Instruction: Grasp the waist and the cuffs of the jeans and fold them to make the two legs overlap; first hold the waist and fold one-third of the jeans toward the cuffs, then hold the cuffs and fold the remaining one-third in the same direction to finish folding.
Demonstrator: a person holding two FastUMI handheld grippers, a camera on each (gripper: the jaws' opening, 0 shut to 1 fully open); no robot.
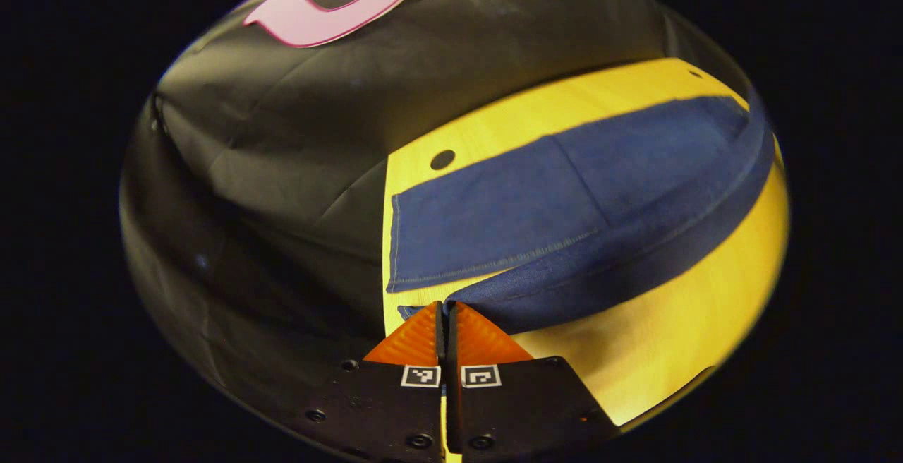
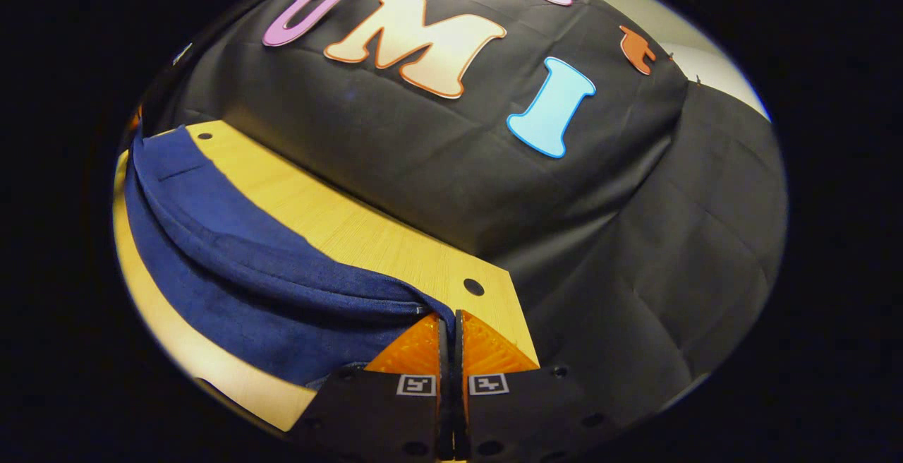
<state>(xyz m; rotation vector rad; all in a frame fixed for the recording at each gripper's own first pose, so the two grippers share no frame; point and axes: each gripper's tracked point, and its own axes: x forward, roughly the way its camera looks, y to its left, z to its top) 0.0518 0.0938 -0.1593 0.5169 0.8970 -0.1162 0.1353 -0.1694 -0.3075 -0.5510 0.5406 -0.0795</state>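
Orange fingers [image 1: 423, 339] of the left gripper [image 1: 446, 308] are pinched together on one end of the jeans [image 1: 564, 209]; the right gripper [image 2: 447, 318] likewise clamps the other end. Denim stretches between them along the wooden table [image 1: 677, 336]. A shallow bite could slip free, or uneven pulling could skew the legs' overlap.

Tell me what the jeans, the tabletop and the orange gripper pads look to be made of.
Jeans: dark blue denim, matte, pale stitching along hems.
Tabletop: light wood or wood-look laminate, smooth, fine straight grain.
Pads: orange, finely ribbed, probably plastic or rubber.
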